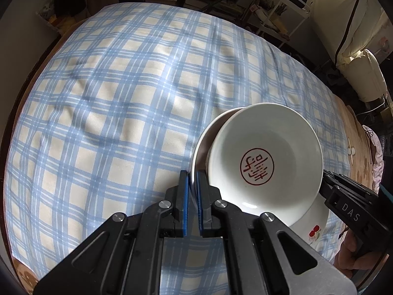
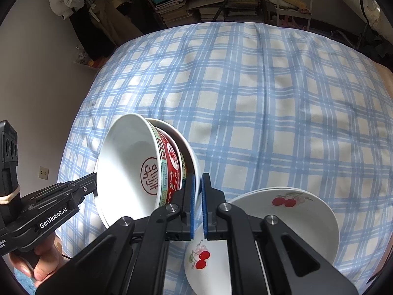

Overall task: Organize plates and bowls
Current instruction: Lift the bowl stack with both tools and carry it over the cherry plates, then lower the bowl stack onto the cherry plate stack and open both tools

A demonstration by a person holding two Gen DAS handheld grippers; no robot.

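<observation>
A white bowl with a red seal mark inside (image 1: 265, 157) and a red and green patterned outside (image 2: 169, 164) sits nested in a plain white bowl (image 1: 203, 135). Both are tilted and held above the blue plaid cloth. My left gripper (image 1: 192, 184) is shut on the rim of the outer white bowl. My right gripper (image 2: 197, 191) is shut on the outer white bowl's rim (image 2: 194, 157) from the other side. White plates with red cherries (image 2: 289, 211) lie stacked on the cloth under my right gripper; they also show in the left wrist view (image 1: 312, 226).
The blue plaid cloth (image 1: 122, 98) covers a wide soft surface. Shelves with books and clutter (image 2: 196, 2) stand behind it. A white cushion (image 1: 366, 73) lies at the far right. A wall with a socket (image 2: 44, 172) is to the left.
</observation>
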